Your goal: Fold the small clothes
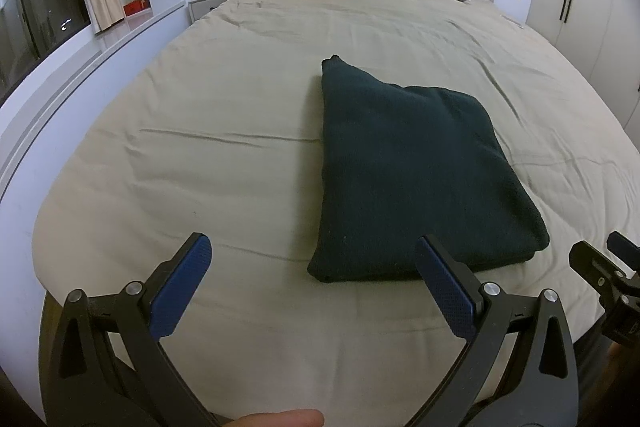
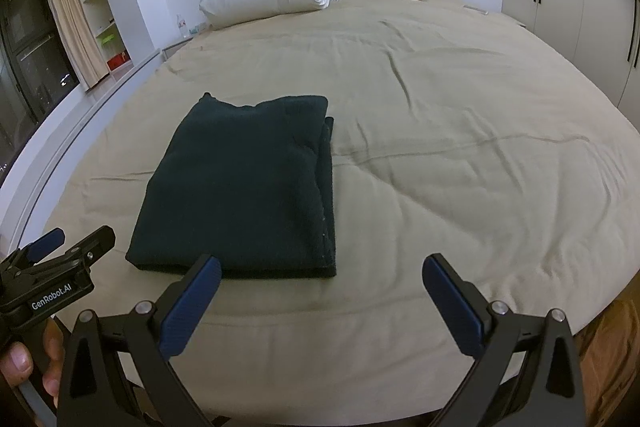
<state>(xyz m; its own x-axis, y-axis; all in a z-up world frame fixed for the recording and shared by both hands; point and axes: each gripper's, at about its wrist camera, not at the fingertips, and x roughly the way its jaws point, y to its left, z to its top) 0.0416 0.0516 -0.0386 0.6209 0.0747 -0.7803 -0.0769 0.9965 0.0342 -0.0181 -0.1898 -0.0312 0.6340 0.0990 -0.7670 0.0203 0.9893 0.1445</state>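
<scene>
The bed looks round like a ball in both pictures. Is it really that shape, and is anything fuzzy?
Left wrist view: the fisheye lens bends the bed and walls into curves; the dark green folded garment is sharp, and only the fingertip at the bottom edge is blurry. Right wrist view: same bending, black corners, soft even light and no glare on the garment.

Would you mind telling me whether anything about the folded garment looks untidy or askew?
Slightly: on the garment, a lower layer sticks out past the top layer along its right edge, and one far corner pokes up. Otherwise it lies flat on the bed.
</scene>
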